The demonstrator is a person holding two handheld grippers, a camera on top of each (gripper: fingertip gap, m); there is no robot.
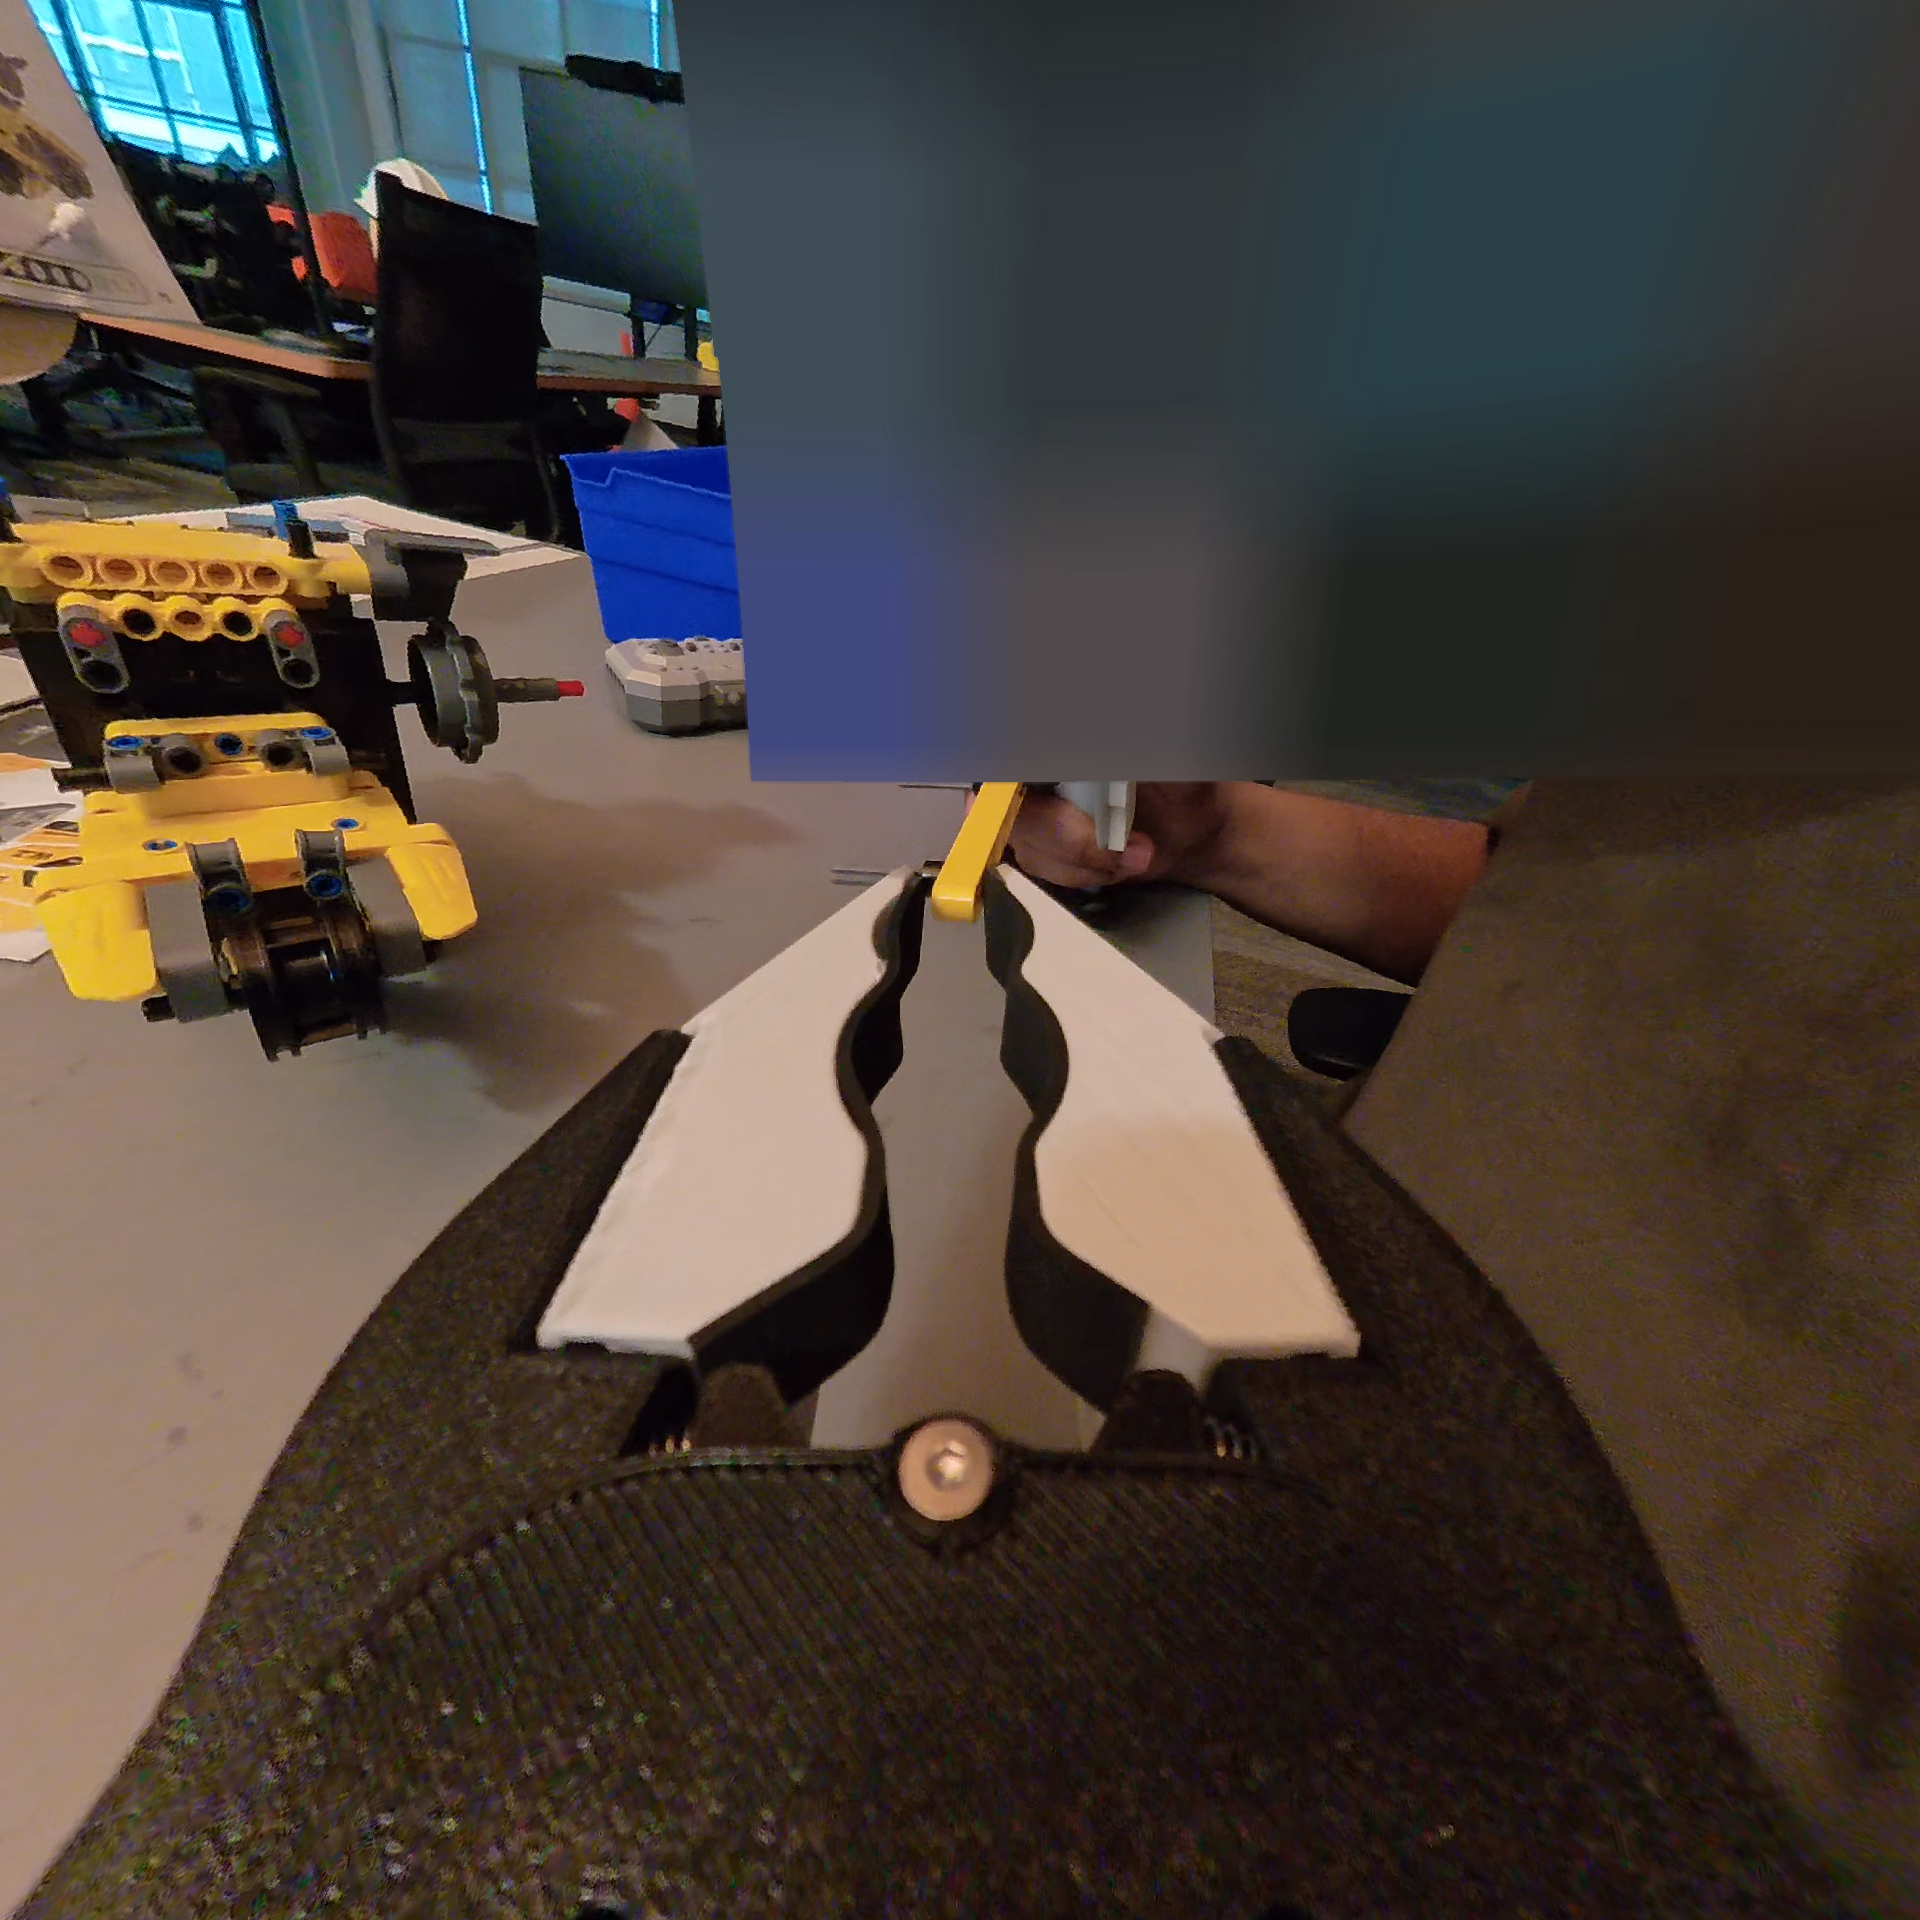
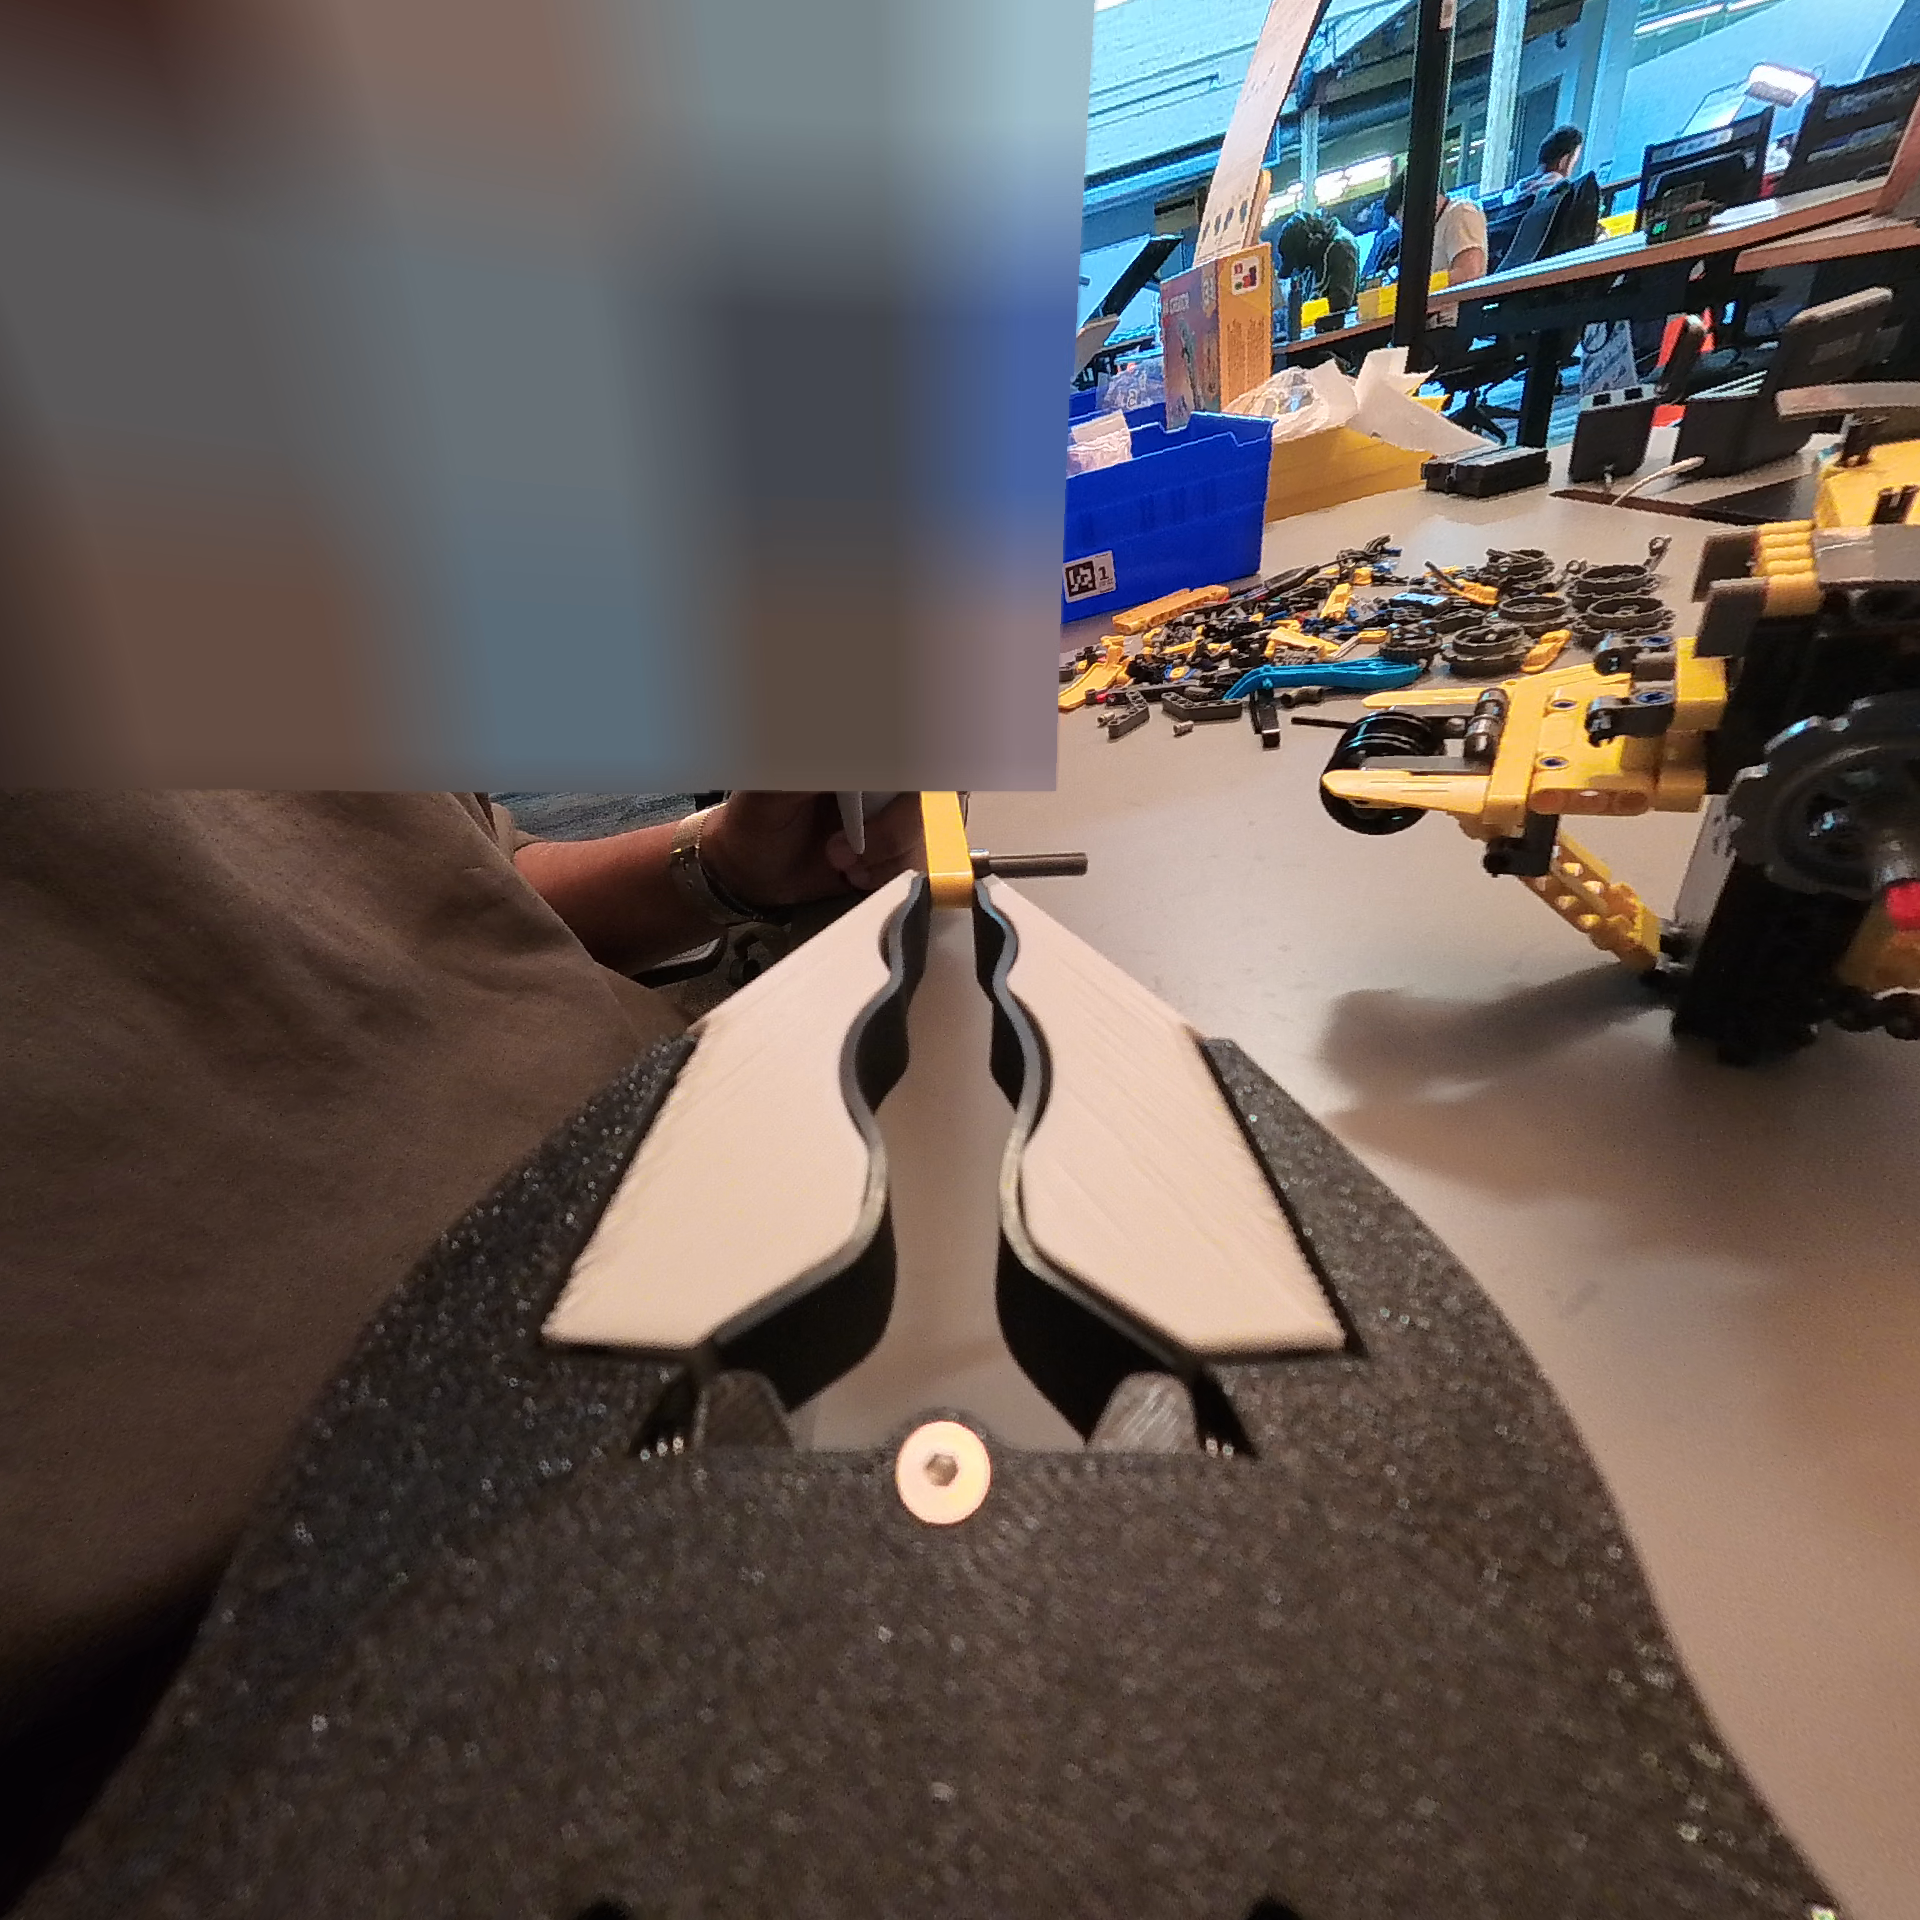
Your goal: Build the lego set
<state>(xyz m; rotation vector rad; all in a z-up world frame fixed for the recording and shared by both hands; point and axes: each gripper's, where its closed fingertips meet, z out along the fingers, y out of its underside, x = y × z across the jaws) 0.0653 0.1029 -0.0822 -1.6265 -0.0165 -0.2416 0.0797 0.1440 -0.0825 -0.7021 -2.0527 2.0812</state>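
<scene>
The left gripper (image 1: 956, 896) is pinching the lower end of a yellow beam (image 1: 975, 847), its white fingers (image 1: 790, 1122) drawn close so that the tips are clamping the piece. In this view the beam's long axis is leaning up toward one o'clock, and its top end is vanishing under the blurred patch. Just beyond it a hand (image 1: 1101, 842) is gripping something white.

The right gripper (image 2: 945, 891) is likewise clenching on a yellow beam (image 2: 943, 847); here the piece is standing nearly upright, pointing to twelve o'clock. A dark grey axle (image 2: 1029, 861) is sticking out of its lower hole toward three o'clock, lying level above the table (image 2: 1455, 1247). I cannot tell whether both grippers are gripping the same beam.

A brown garment is filling the side of each view nearest the person, so little room is showing there. The grey tabletop is lying open on the other side. Its near edge is showing in the left wrist view just past the fingertips.

Farther off, at ten o'clock in the left view, a yellow and black brick-built vehicle (image 1: 229, 769) is standing on the table, a grey wheel hub sticking out on its axle. Behind it a blue bin (image 1: 655, 540) and a grey battery box (image 1: 681, 681) are sitting. In the right view, loose parts (image 2: 1351, 644) are lying scattered at one o'clock.
</scene>
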